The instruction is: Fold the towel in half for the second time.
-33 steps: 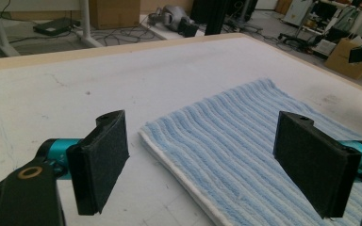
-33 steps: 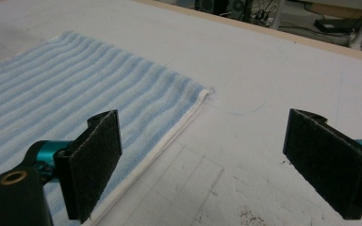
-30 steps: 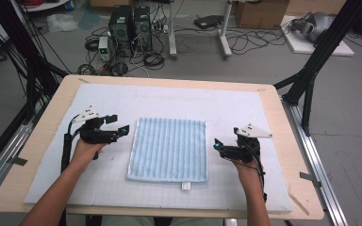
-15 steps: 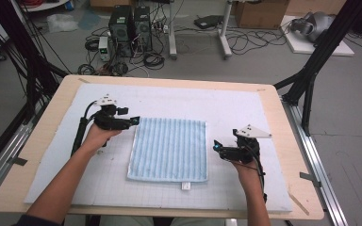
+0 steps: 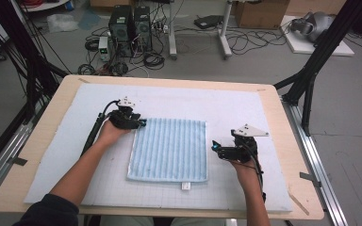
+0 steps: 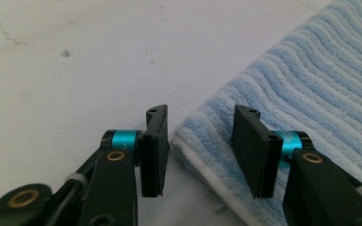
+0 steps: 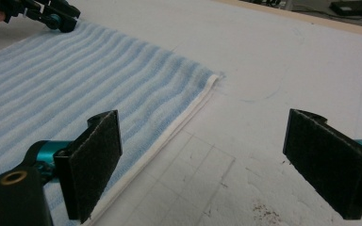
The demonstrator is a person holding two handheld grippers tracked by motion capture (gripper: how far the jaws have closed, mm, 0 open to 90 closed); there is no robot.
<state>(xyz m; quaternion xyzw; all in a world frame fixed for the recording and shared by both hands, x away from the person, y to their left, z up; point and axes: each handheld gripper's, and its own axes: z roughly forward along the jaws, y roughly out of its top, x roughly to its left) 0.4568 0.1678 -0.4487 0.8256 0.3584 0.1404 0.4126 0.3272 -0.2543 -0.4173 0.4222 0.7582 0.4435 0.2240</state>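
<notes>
A blue-and-white striped towel (image 5: 169, 148) lies flat in the middle of the white mat (image 5: 226, 103). My left gripper (image 5: 139, 123) sits low at the towel's far left corner. In the left gripper view (image 6: 201, 113) its jaws have just been closing. The corner of the towel (image 6: 311, 84) lies between the pads, with a gap still visible on both sides. My right gripper (image 5: 215, 148) rests on the mat just off the towel's right edge. Its jaws (image 7: 206, 127) stand wide open over bare mat, with the towel's hem (image 7: 75, 84) beside the left pad.
The mat covers most of a wooden table (image 5: 283, 108). A small white tag (image 5: 185, 186) sticks out from the towel's near edge. Black frame struts stand at the table's left and right sides. Computers and cables lie on the floor beyond.
My left hand has moved right and away from me, onto the towel's far left corner, and its jaws have narrowed. The right gripper has stayed still.
</notes>
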